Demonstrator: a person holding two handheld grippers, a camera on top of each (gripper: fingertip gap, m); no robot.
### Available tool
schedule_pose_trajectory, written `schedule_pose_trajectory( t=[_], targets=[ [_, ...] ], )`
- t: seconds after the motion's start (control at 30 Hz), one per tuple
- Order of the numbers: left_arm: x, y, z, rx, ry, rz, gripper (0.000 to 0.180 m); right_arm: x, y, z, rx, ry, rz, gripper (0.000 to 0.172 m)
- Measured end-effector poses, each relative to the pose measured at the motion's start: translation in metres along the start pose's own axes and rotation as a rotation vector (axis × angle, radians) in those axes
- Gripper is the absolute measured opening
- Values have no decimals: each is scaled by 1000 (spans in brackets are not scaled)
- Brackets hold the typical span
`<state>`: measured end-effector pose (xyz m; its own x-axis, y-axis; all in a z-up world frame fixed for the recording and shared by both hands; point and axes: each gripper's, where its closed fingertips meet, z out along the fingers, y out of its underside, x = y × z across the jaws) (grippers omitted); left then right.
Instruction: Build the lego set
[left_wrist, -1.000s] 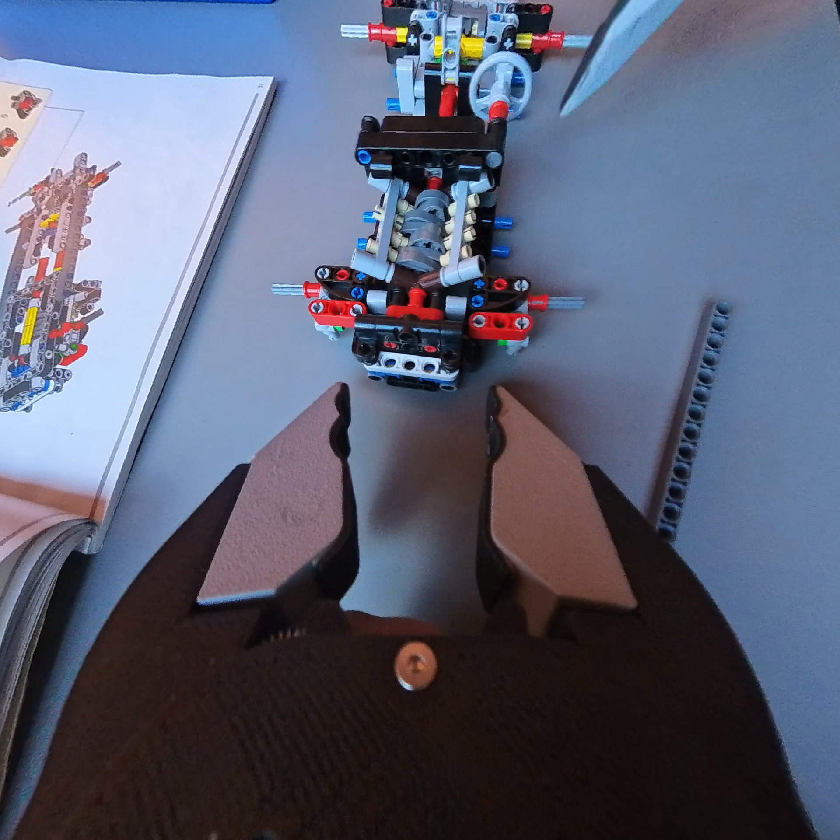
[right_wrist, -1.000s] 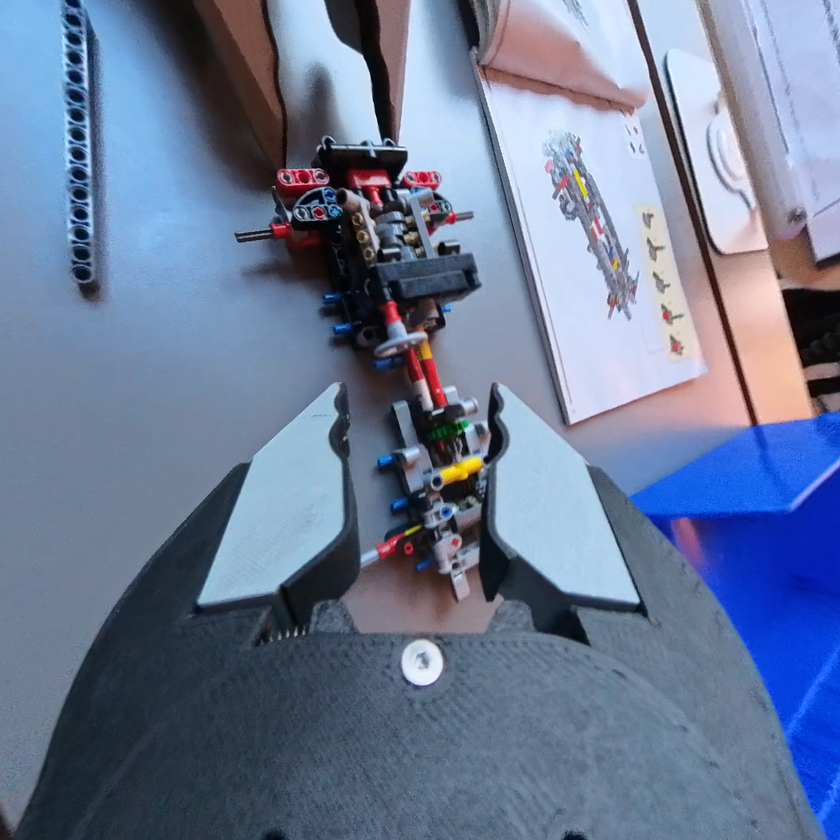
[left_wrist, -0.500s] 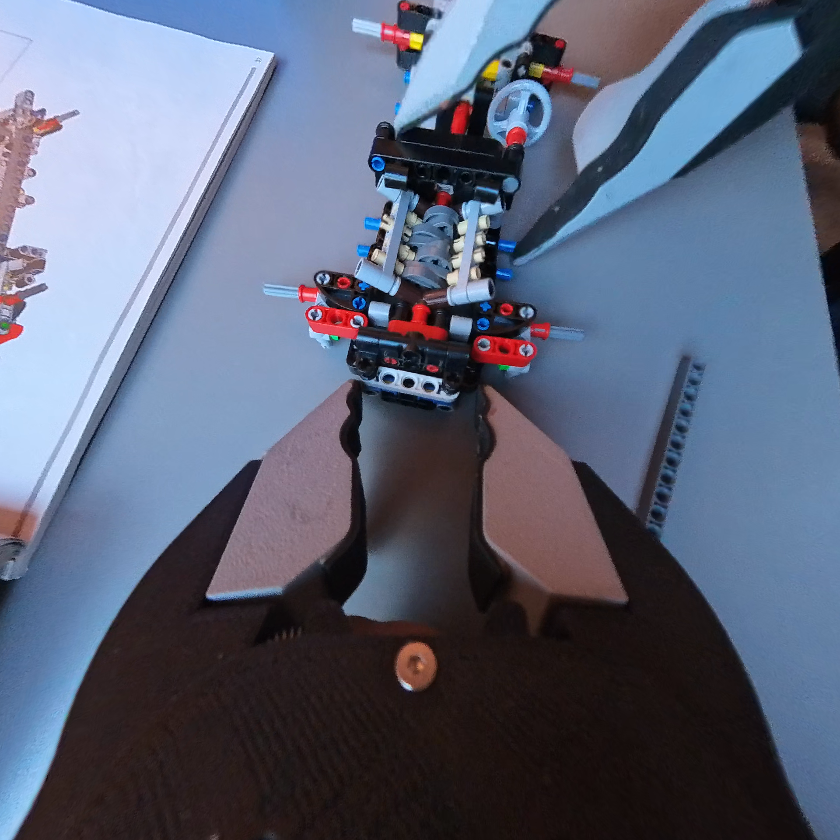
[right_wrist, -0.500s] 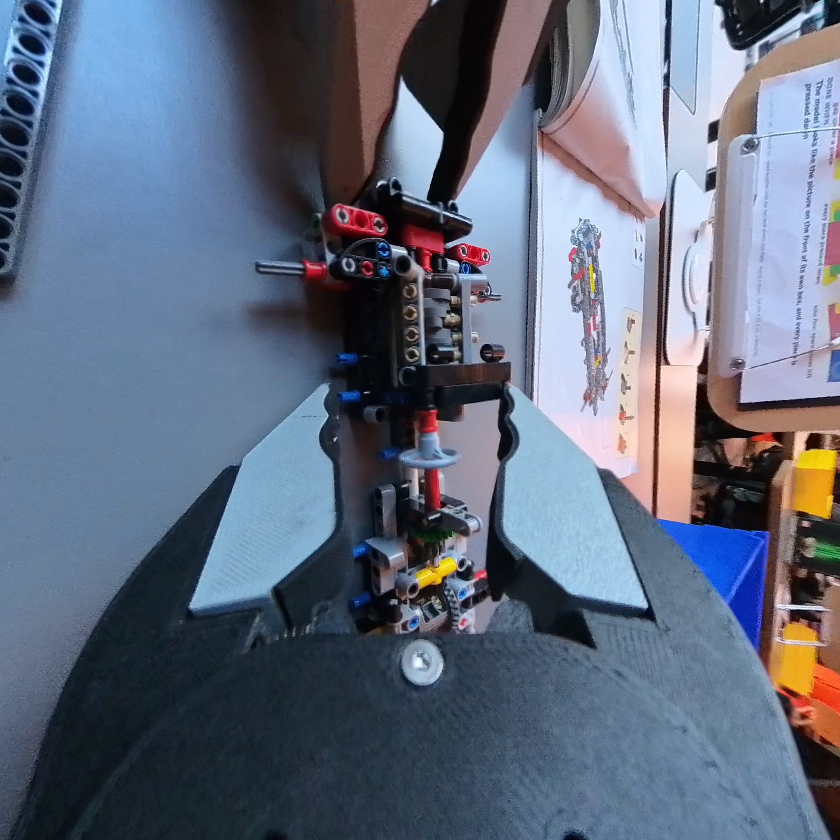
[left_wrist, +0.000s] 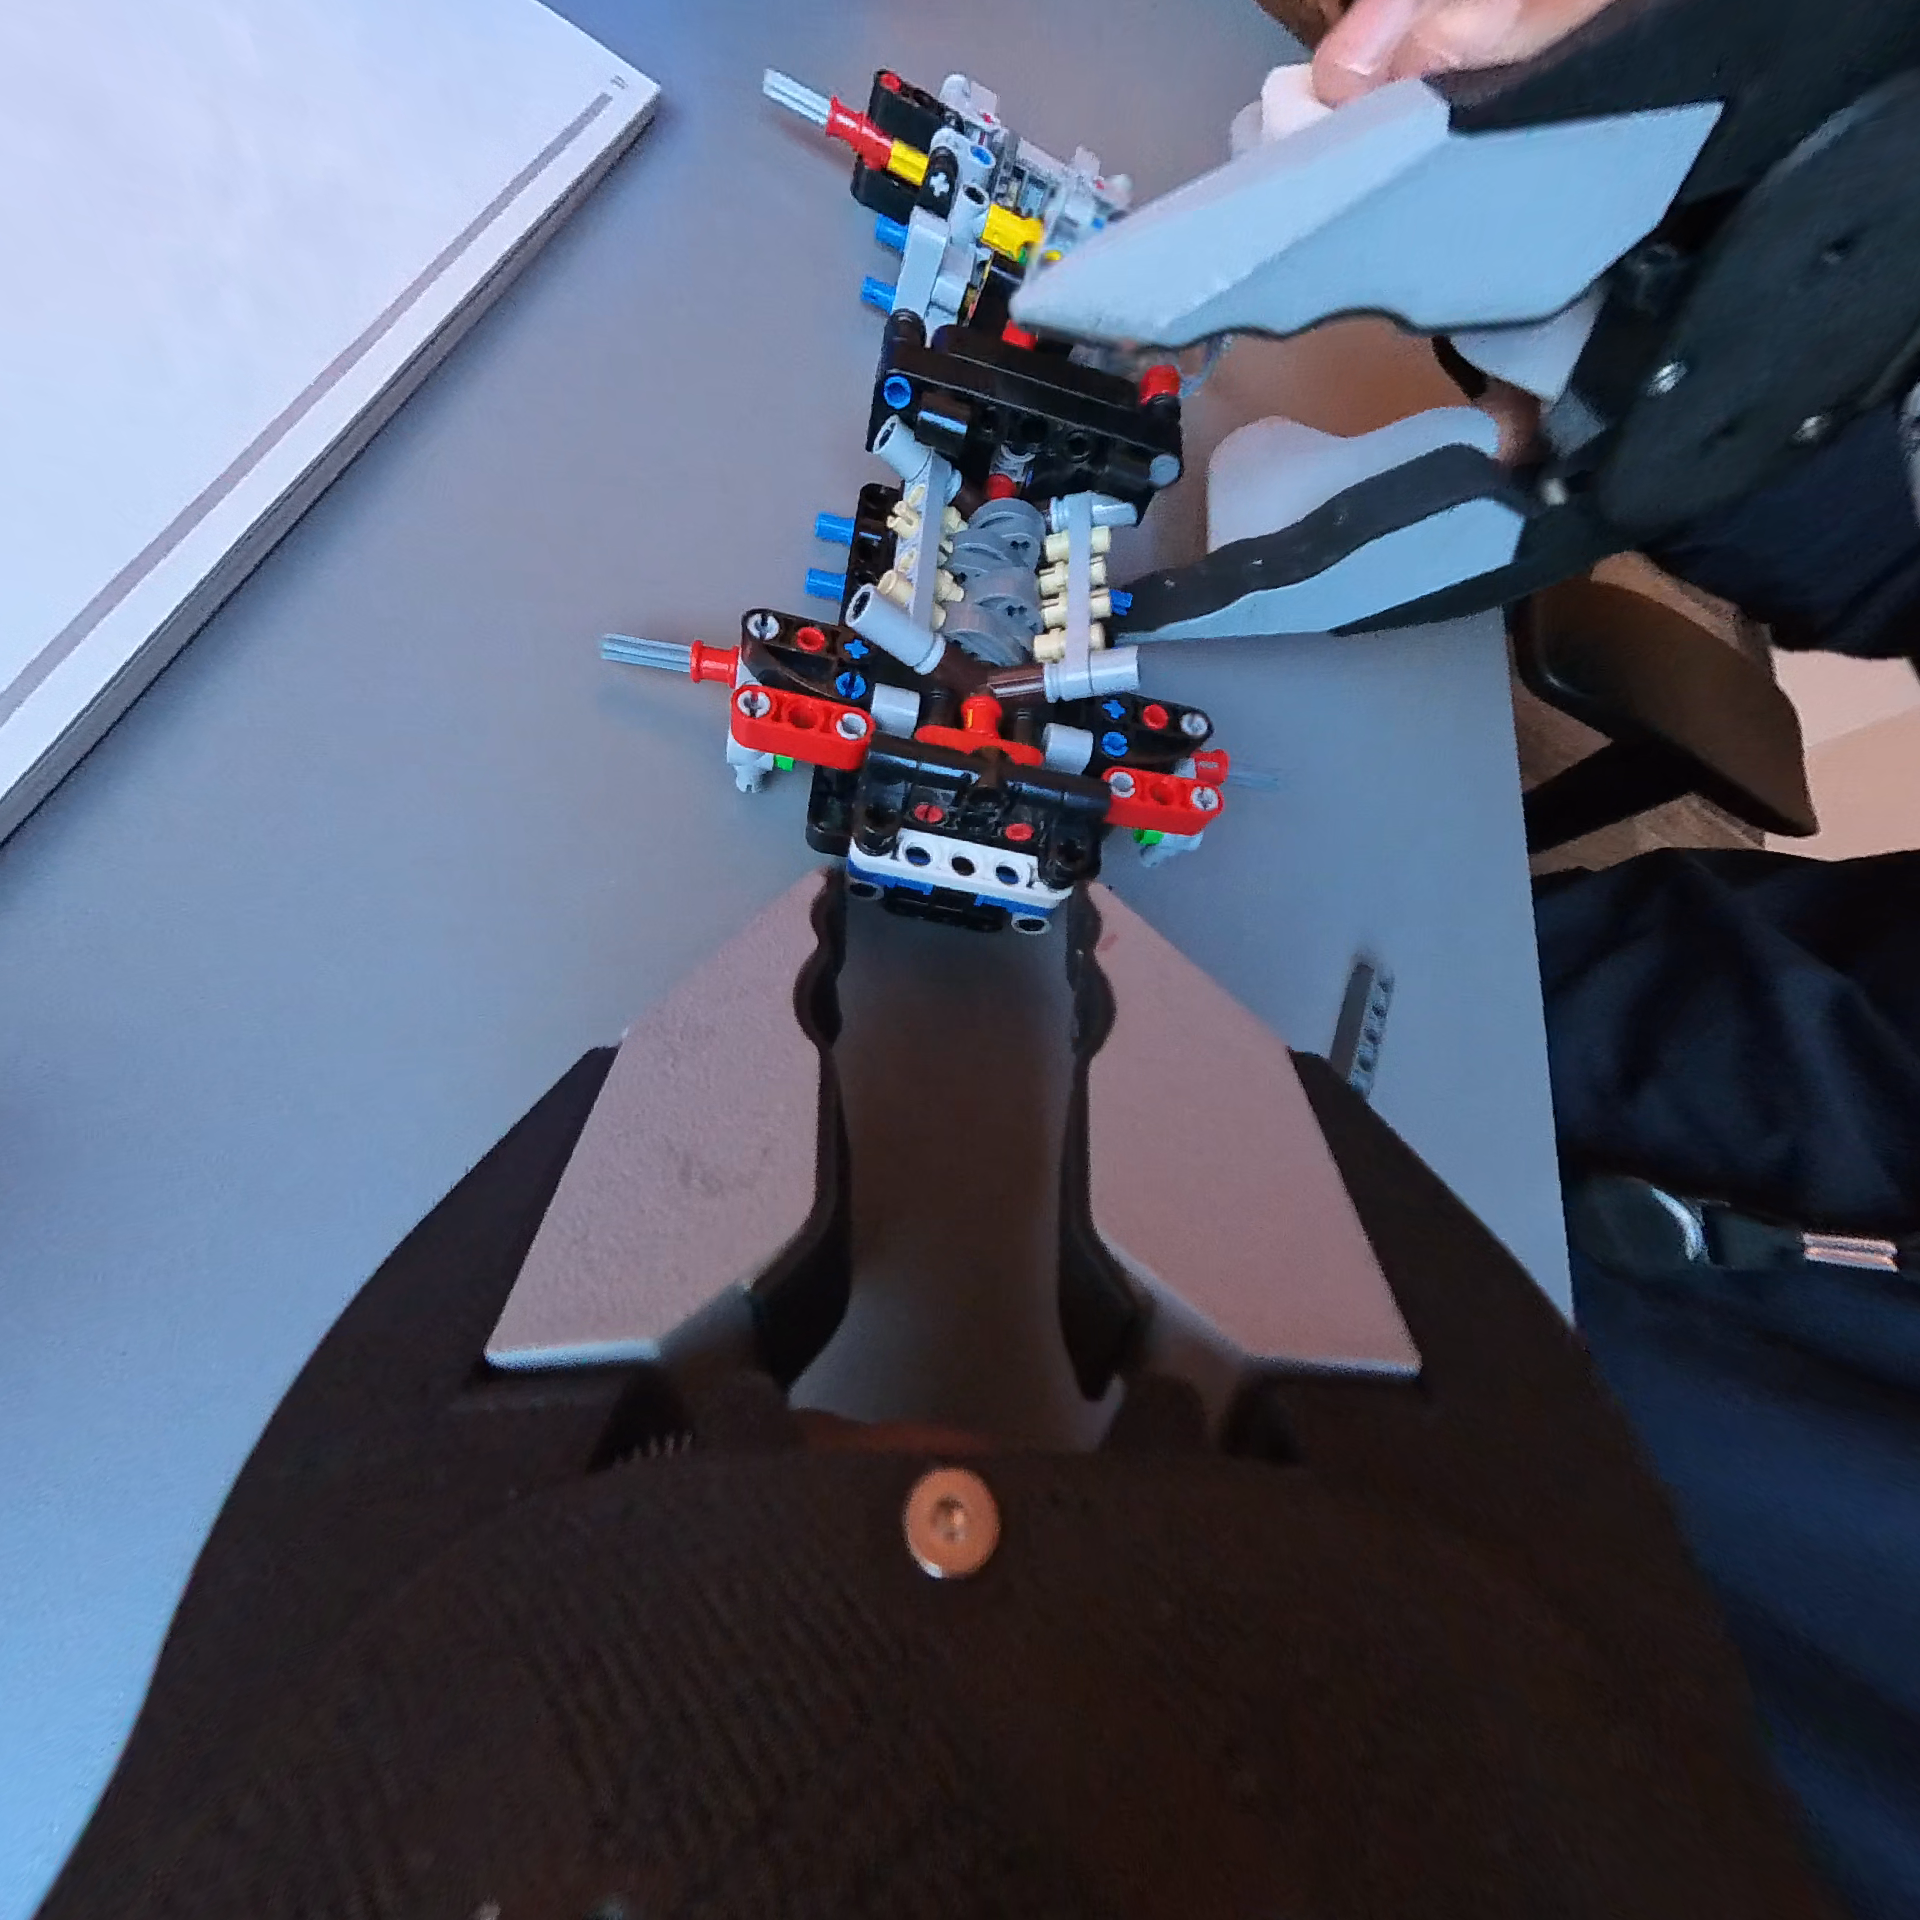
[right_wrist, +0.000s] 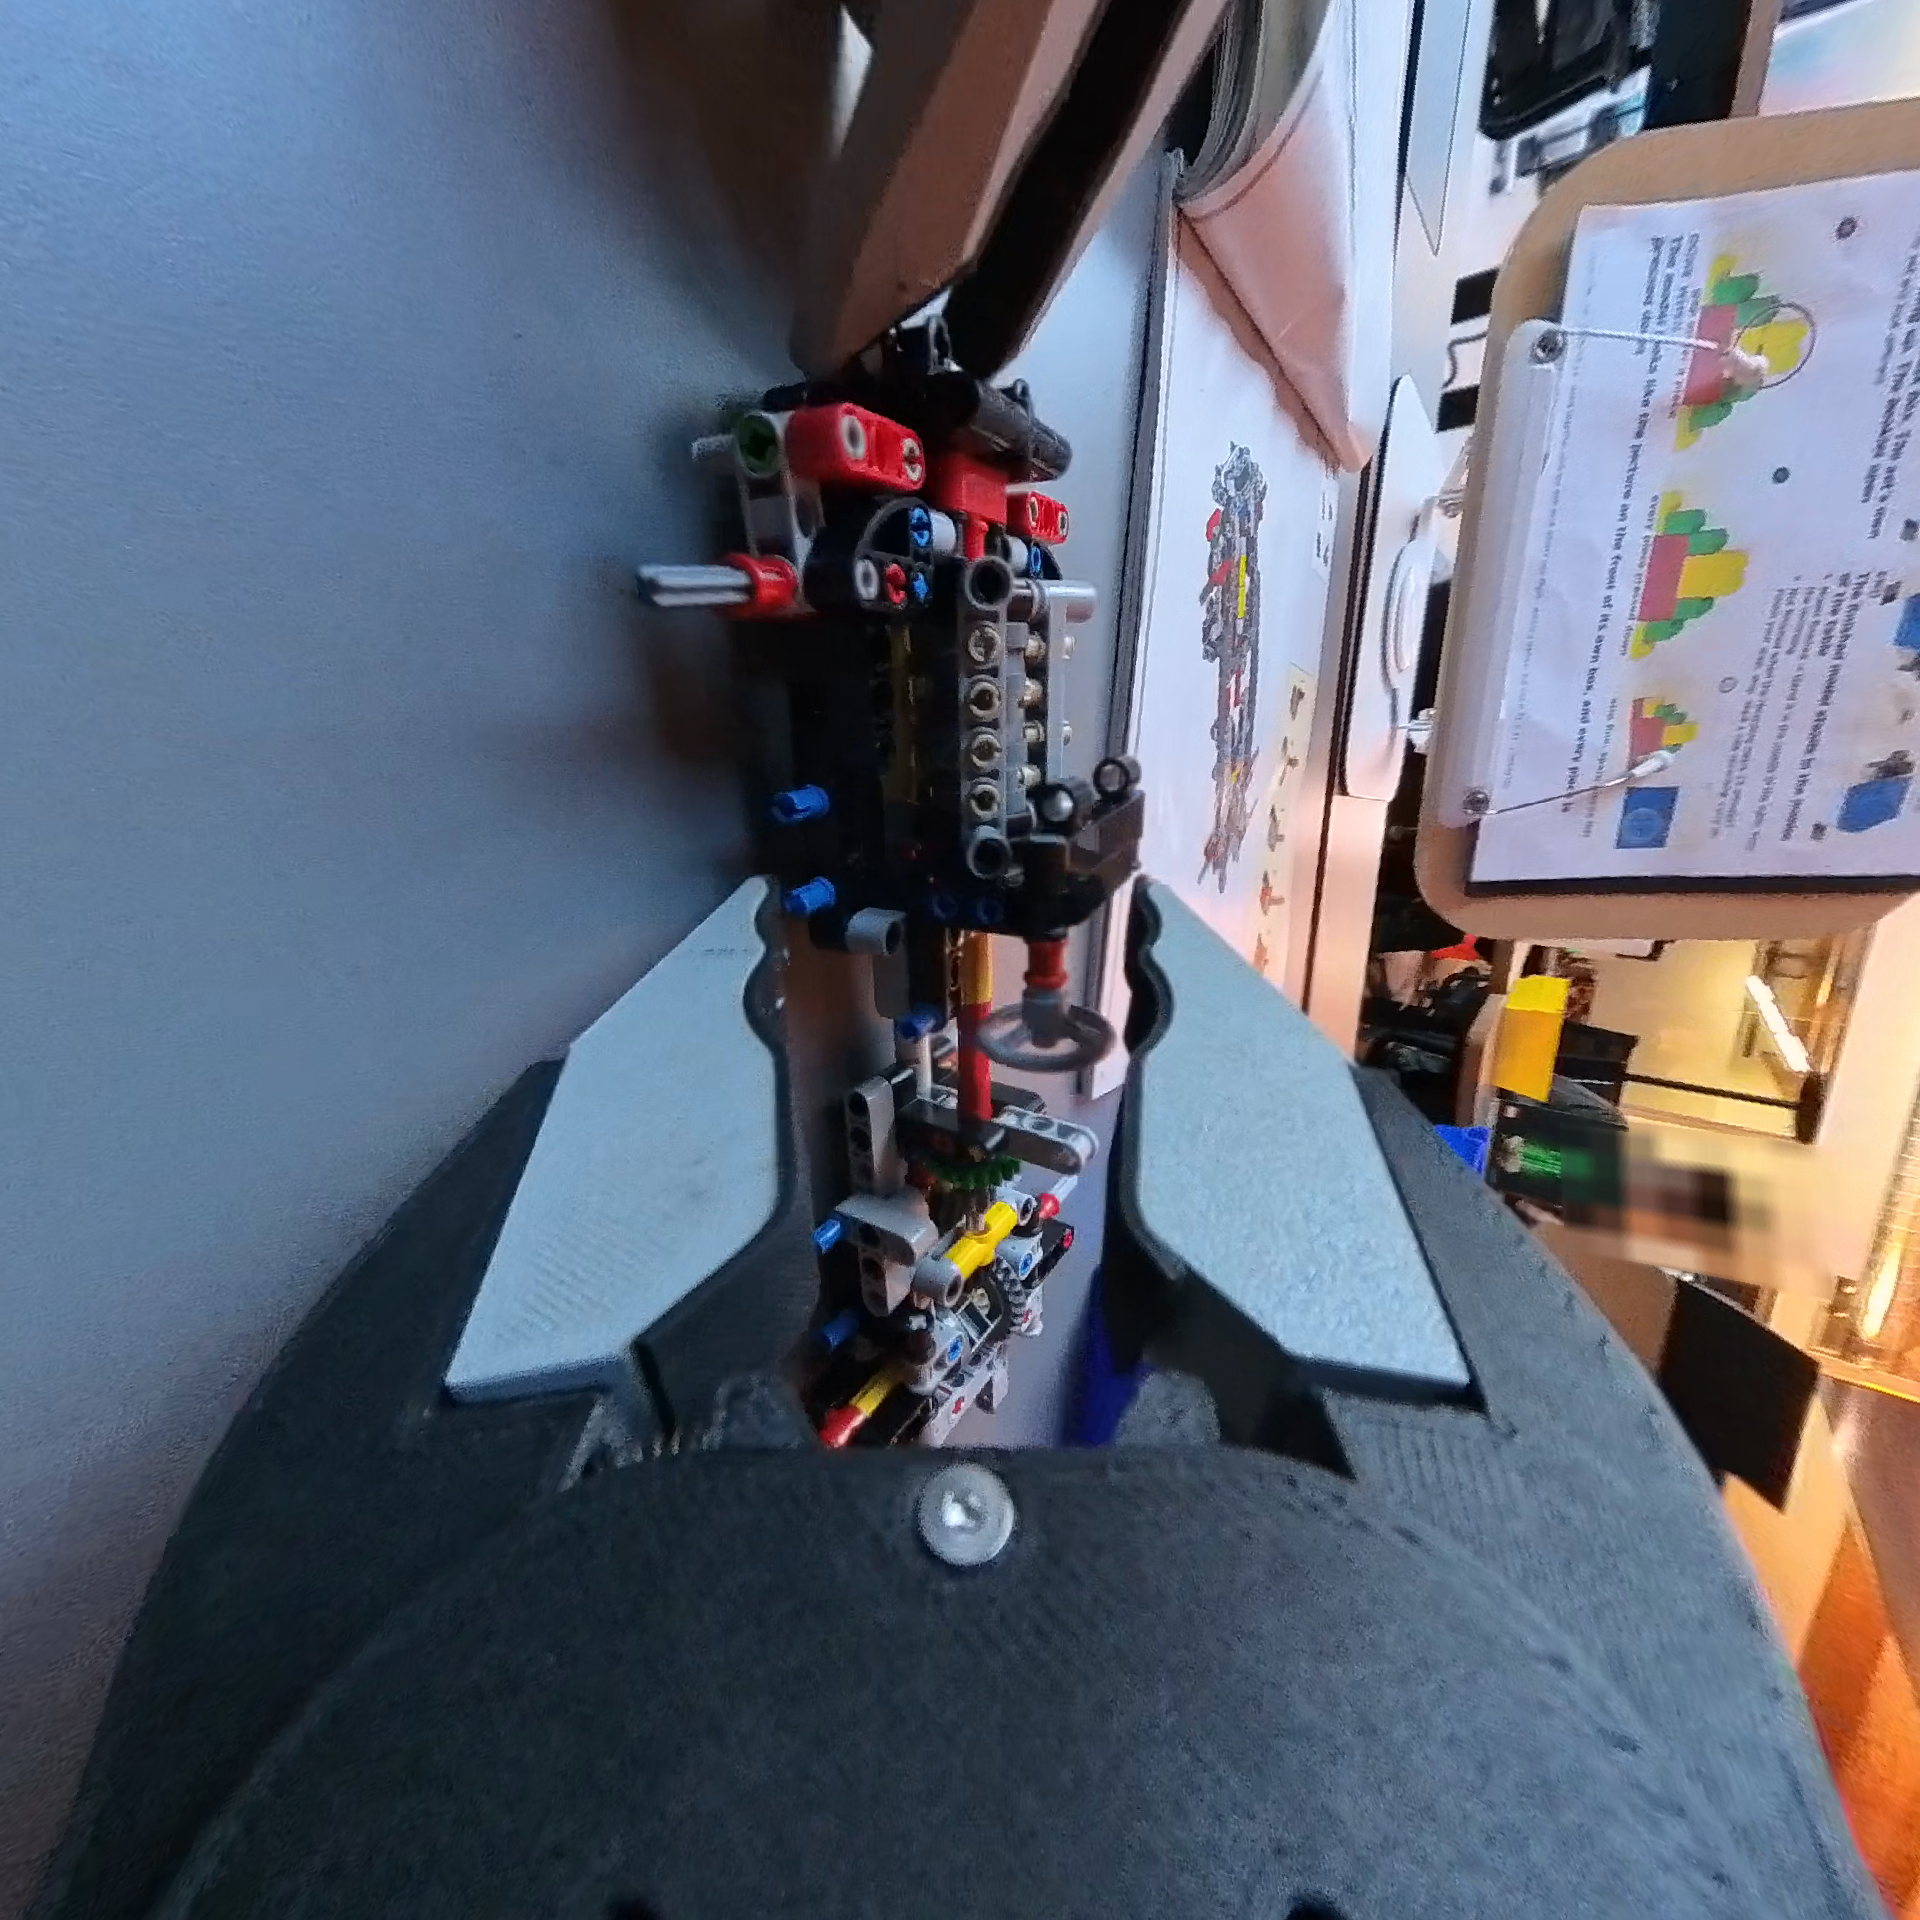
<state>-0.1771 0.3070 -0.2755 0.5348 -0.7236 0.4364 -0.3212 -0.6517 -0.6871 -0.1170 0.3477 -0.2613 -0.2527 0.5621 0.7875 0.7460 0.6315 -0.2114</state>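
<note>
The brick-built car chassis (left_wrist: 987, 582) lies on the grey tabletop (left_wrist: 364, 831), its long axis running from the left claw (left_wrist: 956, 914) away toward the right claw (right_wrist: 951, 914). It is knobbly plastic: black beams, red links, blue pins (a grey steering wheel (right_wrist: 1044, 1034) too). The left claw clenches the white-and-black end block. The right claw straddles the far end, released. An open instruction booklet (left_wrist: 260, 312) lies beside it.

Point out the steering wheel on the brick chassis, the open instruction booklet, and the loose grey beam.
steering wheel (right_wrist: 1044, 1034): right wrist view, on its grey rim.
instruction booklet (left_wrist: 208, 312): left wrist view, on its white page.
grey beam (left_wrist: 1369, 1023): left wrist view, on its holed visible end.
</note>
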Motion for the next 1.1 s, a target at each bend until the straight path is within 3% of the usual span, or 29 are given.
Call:
schedule_pose_trajectory(
  t=[0.27,0.37,0.43,0.47,0.53,0.6,0.67,0.83,0.87,0.93,1.0,1.1],
  targets=[
    [5,0,-2,16,53,-66,40,3,3,5,-36,29,-91,58],
    [10,1,-3,21,71,-33,48,4,2,3,-29,2,-66,57],
    [6,2,-5,14,8,47,56,6,2,3,-19,-15,-41,57],
    [-3,3,-8,7,-92,132,64,7,1,3,-11,-25,-30,56],
    [-15,3,-17,-3,-302,415,73,8,1,3,8,-54,-6,56],
    [-15,-9,-23,52,-475,683,65,10,1,3,25,-91,18,55],
    [-10,-24,-24,119,-580,830,61,12,1,2,39,-131,37,55],
    [-9,-31,-11,80,-562,873,52,18,11,1,48,-237,100,56],
    [-8,-29,-7,69,-545,879,60,18,12,0,61,-260,123,54],
    [-8,-26,-2,38,-539,895,67,17,11,-4,103,-326,149,27],
    [-6,-28,3,32,-544,913,68,23,8,-6,142,-339,187,17],
    [-7,-25,14,-14,-538,930,56,24,12,-1,137,-357,205,30]
  ],
)
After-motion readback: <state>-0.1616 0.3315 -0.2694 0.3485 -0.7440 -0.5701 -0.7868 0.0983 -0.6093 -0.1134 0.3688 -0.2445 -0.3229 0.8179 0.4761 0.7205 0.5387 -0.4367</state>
